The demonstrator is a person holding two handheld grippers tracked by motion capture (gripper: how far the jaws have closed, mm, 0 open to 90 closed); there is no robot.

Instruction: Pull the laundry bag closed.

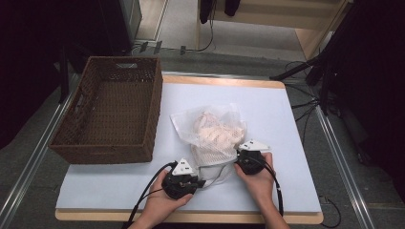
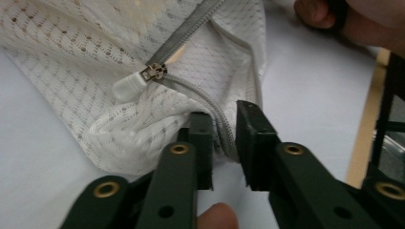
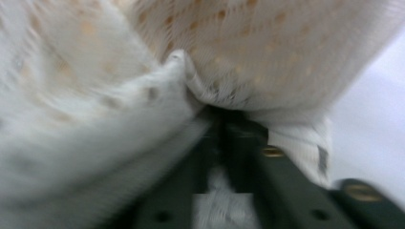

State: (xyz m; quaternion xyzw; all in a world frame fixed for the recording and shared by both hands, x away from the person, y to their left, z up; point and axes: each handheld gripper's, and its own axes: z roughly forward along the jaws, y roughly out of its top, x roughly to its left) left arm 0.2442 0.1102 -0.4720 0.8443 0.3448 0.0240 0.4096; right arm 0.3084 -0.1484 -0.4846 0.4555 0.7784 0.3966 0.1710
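A white mesh bag (image 1: 215, 136) lies about mid-table on the white mat (image 1: 286, 124), just right of the empty wicker basket (image 1: 112, 112). Its long axis runs near-to-far, leaning a bit left at the far end, with something pinkish bundled inside. The zipped end faces the person at the near edge.

The left gripper (image 1: 198, 181) sits at the bag's near-left corner. In the left gripper view its jaws stand a small way apart with the grey zipper (image 2: 210, 102) tape running down between them, not pinched as far as the picture shows. The slider with its white pull tab (image 2: 129, 86) sits a bit farther up the zipper line.

The right gripper (image 1: 237, 160) is at the bag's near-right edge. Its view is blurry, but the jaws look nearly together with bunched mesh caught in the gap.
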